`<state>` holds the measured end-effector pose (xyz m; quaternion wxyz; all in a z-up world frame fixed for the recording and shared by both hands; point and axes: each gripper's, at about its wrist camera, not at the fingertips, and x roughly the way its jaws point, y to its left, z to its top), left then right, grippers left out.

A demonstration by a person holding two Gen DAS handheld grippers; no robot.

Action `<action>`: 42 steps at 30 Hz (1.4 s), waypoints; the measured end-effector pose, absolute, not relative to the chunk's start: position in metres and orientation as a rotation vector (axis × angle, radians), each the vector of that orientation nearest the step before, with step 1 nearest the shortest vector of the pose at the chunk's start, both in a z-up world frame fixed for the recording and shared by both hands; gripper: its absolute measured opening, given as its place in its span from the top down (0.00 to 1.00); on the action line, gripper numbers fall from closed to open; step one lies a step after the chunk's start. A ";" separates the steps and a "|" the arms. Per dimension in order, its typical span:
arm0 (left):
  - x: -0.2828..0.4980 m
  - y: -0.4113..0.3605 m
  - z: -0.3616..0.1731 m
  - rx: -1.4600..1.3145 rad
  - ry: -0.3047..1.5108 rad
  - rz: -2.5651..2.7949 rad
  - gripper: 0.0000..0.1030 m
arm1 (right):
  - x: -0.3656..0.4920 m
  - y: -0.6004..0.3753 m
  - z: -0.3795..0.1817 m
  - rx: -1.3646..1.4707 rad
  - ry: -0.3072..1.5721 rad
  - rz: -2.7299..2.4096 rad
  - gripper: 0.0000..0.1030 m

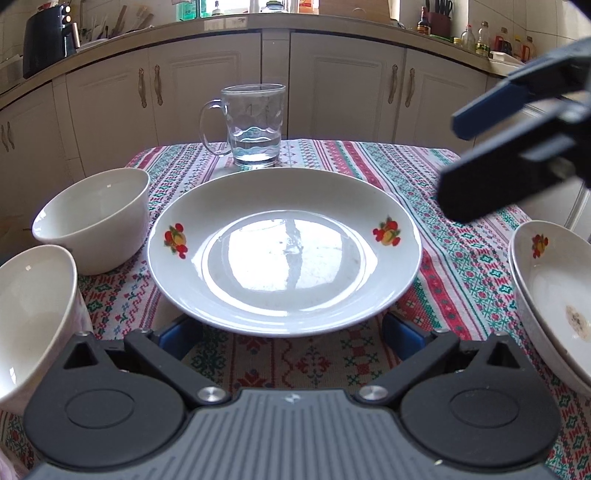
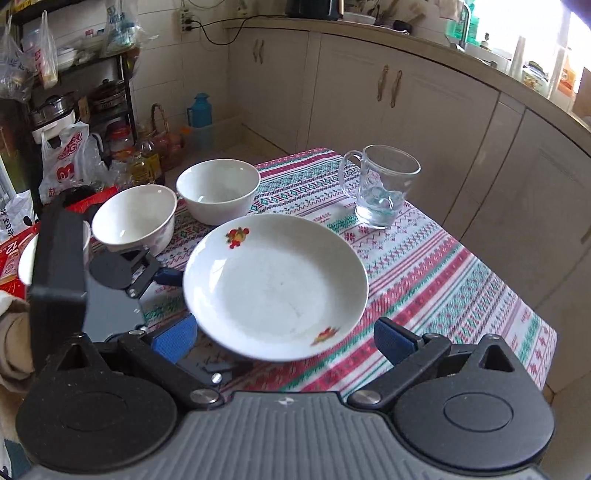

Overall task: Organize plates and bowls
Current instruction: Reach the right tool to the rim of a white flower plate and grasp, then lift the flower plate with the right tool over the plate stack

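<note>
My left tongs [image 1: 291, 332] gape wide, straddling plate [image 1: 284, 251] near rim on tabletop [image 1: 424, 166]; pads clear. Right tongs [image 2: 284, 341] open, empty, above it.

A home kitchen is showing itself here: cream cabinets [image 1: 347, 85] are curving under a cluttered countertop [image 1: 229, 23], bottles [image 1: 480, 37] are crowding the upper right, and a patterned tablecloth [image 1: 461, 258] is covering the table below.

Twin black hand-held gripper rigs

Left hand-held gripper [image 1: 291, 328] and right hand-held gripper [image 2: 284, 341] are sporting blue pads, ribbed grey bodies, round black hubs, silver screws.
</note>
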<state>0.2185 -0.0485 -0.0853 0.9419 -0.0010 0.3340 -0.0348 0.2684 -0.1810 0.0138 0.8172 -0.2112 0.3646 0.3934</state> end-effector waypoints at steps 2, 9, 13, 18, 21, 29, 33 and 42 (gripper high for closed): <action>0.219 -0.049 -0.085 0.000 0.681 -0.070 0.00 | 0.283 -0.176 0.012 -0.456 0.789 0.856 0.00; 0.218 -0.049 -0.085 -0.001 0.680 -0.075 0.01 | 0.343 -0.155 -0.004 -0.429 0.857 0.919 0.00; 0.218 -0.049 -0.085 -0.002 0.679 -0.078 0.01 | 0.370 -0.141 -0.017 -0.423 0.894 0.956 0.00; 0.220 -0.047 -0.085 -0.006 0.677 -0.073 0.01 | 0.399 -0.126 -0.032 -0.422 0.935 0.971 0.00; 0.221 -0.045 -0.084 -0.012 0.672 -0.063 0.01 | 0.413 -0.121 -0.040 -0.401 0.952 0.976 0.00; 0.221 -0.047 -0.083 -0.004 0.661 -0.063 0.01 | 0.432 -0.113 -0.059 -0.375 1.039 1.042 0.09; 0.220 -0.047 -0.083 -0.005 0.661 -0.062 0.01 | 0.434 -0.113 -0.061 -0.382 1.053 1.067 0.10; 0.220 -0.049 -0.084 0.003 0.662 -0.058 0.01 | 0.443 -0.101 -0.066 -0.347 1.131 1.161 0.09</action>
